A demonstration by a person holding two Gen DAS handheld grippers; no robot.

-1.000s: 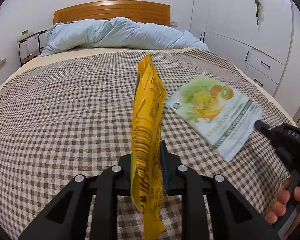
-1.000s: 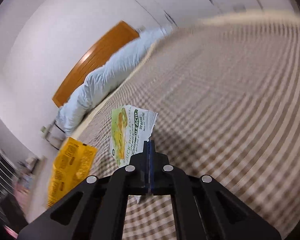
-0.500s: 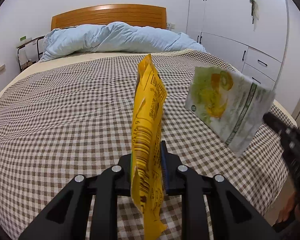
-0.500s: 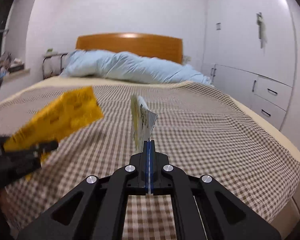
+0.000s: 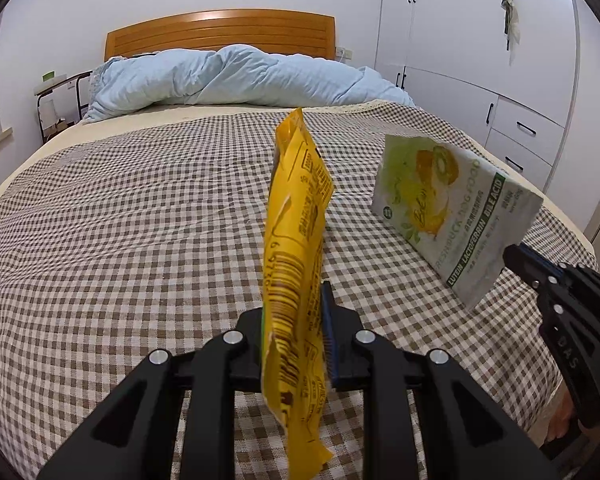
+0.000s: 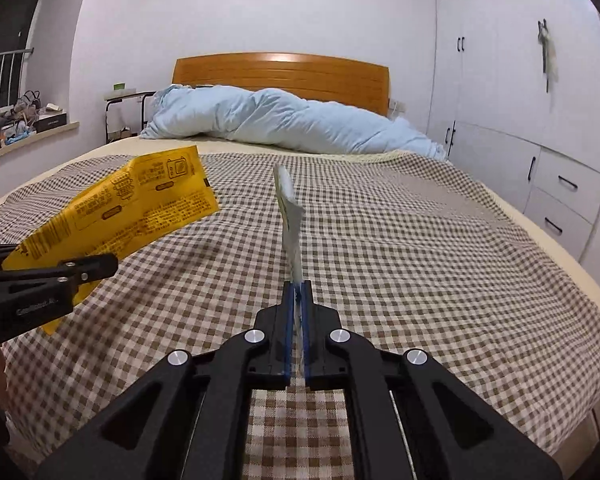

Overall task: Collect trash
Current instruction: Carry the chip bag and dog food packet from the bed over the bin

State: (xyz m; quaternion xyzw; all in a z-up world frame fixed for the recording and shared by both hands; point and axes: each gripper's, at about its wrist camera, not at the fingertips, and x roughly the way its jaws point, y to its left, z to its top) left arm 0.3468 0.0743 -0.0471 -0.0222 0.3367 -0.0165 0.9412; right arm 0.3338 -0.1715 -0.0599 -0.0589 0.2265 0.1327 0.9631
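Note:
My left gripper (image 5: 296, 312) is shut on a yellow snack wrapper (image 5: 298, 248), which stands edge-on above the checked bedspread (image 5: 140, 240). In the right wrist view the same yellow wrapper (image 6: 140, 208) shows flat at the left, held by the left gripper (image 6: 108, 266). My right gripper (image 6: 297, 292) is shut on a white and green dog food pouch (image 6: 290, 216), seen edge-on and upright. The left wrist view shows that pouch (image 5: 452, 208) face-on at the right, pinched at its lower corner by the right gripper (image 5: 512, 254). Both packets hang in the air above the bed.
A light blue duvet (image 5: 236, 76) lies bunched below the wooden headboard (image 5: 220, 32). White wardrobe doors and drawers (image 5: 500, 80) line the right side. A small bedside table (image 6: 124, 112) stands left of the bed. A hand (image 5: 560, 420) shows under the right gripper.
The right gripper lifted the dog food pouch off the bedspread and rolled it from flat to upright. The yellow wrapper in the left gripper stayed where it was.

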